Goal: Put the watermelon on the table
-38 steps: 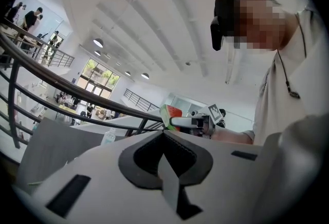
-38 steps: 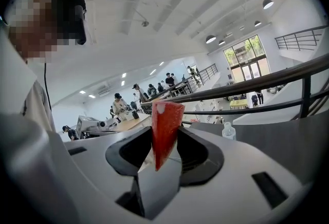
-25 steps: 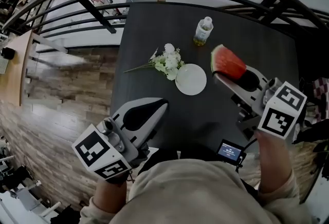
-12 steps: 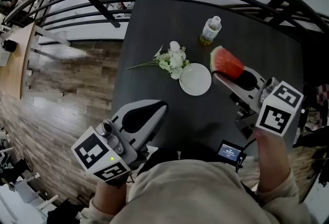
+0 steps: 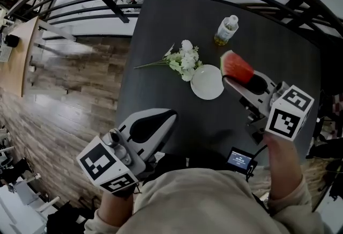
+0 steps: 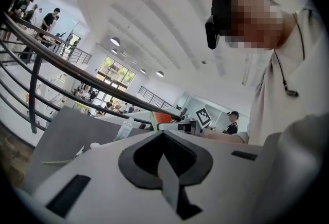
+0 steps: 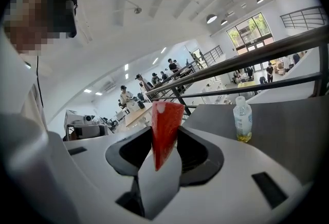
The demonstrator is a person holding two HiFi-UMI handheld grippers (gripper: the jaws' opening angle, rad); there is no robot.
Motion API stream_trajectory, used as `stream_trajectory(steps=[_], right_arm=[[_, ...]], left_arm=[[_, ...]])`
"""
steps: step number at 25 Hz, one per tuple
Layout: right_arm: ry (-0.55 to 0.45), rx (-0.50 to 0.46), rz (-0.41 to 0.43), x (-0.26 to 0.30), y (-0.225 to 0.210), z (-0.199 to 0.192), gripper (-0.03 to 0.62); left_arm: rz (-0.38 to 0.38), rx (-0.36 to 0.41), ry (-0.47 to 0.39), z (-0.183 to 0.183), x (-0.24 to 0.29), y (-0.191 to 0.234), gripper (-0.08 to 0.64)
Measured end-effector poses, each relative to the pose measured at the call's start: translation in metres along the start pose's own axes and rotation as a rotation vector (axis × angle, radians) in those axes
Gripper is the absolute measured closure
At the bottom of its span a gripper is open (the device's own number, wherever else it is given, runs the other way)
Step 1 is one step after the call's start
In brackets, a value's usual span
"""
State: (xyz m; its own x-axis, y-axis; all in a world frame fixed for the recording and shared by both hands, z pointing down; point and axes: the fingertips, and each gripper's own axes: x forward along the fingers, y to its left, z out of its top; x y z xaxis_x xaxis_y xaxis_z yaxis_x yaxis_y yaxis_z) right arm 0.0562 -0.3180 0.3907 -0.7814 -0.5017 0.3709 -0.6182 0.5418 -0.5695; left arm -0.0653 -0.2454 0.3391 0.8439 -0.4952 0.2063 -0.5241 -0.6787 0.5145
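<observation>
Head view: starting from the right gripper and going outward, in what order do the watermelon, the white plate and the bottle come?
1. watermelon: clamped between the jaws of the right gripper, at its tip.
2. white plate: lying on the table, just left of that tip.
3. bottle: standing farther up the table, toward its far edge.

Lower left, the left gripper (image 5: pixel 170 115) has its jaws together, empty. At right, the right gripper (image 5: pixel 239 78) clamps the watermelon slice (image 5: pixel 237 66), angled toward upper left.
</observation>
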Motion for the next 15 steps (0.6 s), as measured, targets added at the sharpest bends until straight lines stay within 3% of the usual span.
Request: stream_trajectory(steps=[15], right_arm=[[0.074,0.021,-0.007,0.022,-0.026,-0.034,0.425]], left_arm=[[0.039,-0.04,0.02,-0.017,-0.005,0.011,0.557]])
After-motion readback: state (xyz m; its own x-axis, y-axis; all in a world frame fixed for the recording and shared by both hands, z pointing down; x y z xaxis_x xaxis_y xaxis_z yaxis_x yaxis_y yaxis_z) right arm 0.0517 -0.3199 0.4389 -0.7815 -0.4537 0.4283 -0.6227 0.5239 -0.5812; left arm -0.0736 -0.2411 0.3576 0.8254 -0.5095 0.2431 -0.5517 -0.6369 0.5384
